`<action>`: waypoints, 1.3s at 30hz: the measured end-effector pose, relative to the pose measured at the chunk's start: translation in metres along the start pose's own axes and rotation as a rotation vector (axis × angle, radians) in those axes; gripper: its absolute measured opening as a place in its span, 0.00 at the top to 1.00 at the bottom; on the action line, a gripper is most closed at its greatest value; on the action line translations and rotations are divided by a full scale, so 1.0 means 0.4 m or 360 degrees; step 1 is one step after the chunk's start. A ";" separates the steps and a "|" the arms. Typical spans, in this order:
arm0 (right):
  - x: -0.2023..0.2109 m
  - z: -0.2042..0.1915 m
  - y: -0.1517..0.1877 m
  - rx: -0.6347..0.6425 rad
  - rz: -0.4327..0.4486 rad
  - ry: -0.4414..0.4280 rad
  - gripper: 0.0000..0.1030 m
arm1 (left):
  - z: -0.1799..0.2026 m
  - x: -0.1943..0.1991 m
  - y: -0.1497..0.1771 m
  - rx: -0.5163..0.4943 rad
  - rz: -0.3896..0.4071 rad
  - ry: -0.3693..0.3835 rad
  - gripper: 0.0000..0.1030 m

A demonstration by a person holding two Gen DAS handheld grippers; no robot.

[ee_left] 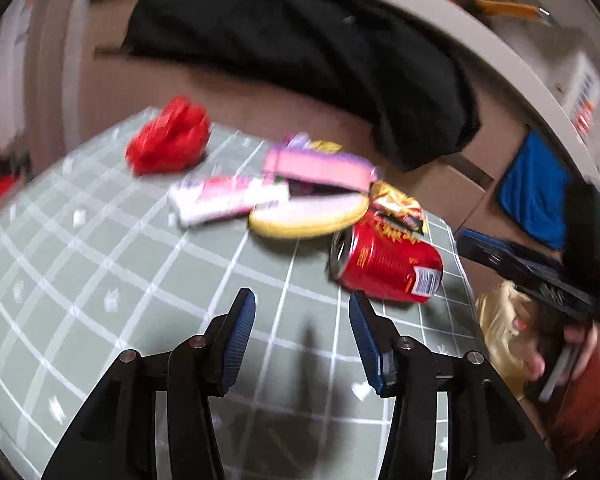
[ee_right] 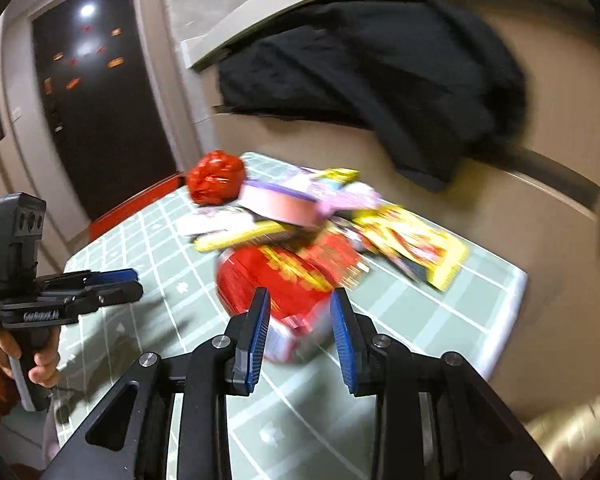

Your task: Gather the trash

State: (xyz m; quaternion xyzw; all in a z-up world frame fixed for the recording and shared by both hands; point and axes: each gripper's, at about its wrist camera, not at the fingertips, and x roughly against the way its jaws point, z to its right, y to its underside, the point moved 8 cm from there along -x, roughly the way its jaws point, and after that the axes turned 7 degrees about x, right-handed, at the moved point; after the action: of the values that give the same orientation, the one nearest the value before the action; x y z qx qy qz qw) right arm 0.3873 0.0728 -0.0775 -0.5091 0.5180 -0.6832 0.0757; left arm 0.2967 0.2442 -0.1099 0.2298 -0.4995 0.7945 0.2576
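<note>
Trash lies in a heap on a green gridded mat (ee_left: 100, 240): a crumpled red wrapper (ee_left: 168, 144), a pink-and-white packet (ee_left: 224, 198), a pink box (ee_left: 316, 166), a long yellow piece (ee_left: 308, 216), a yellow snack bag (ee_left: 400, 204) and a red can (ee_left: 384, 268) on its side. My left gripper (ee_left: 300, 296) hovers open over bare mat, just short of the can, with nothing between its fingers. My right gripper (ee_right: 300, 294) stands part open, nothing pressed by its pads, with the can (ee_right: 284, 276) just beyond its tips. From the left wrist it appears to the can's right (ee_left: 500, 256).
A black garment (ee_left: 300, 52) hangs from a pale ledge behind the mat. A blue cloth (ee_left: 532, 188) lies at the right, and a cream fluffy thing (ee_left: 500, 320) sits off the mat's right edge. A dark door (ee_right: 92, 92) stands at the far left. Hands hold both grippers.
</note>
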 end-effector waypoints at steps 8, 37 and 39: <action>-0.152 0.008 -0.071 0.0122 -0.0071 -0.0094 0.71 | -0.047 0.013 -0.049 -0.0090 0.0080 -0.0071 0.52; -0.278 -0.013 -0.195 0.0286 -0.0124 -0.0227 0.71 | -0.012 0.047 0.146 0.0526 -0.0290 0.0232 0.52; -0.305 0.019 -0.195 0.0189 -0.0158 -0.0269 0.71 | -0.014 0.055 0.148 0.0520 -0.0274 0.0216 0.52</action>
State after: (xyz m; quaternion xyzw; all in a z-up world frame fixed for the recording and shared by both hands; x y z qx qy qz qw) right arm 0.4837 0.1802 -0.0922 -0.5845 0.4427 -0.6701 0.1153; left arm 0.2415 0.2317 -0.1383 0.2563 -0.3240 0.8538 0.3170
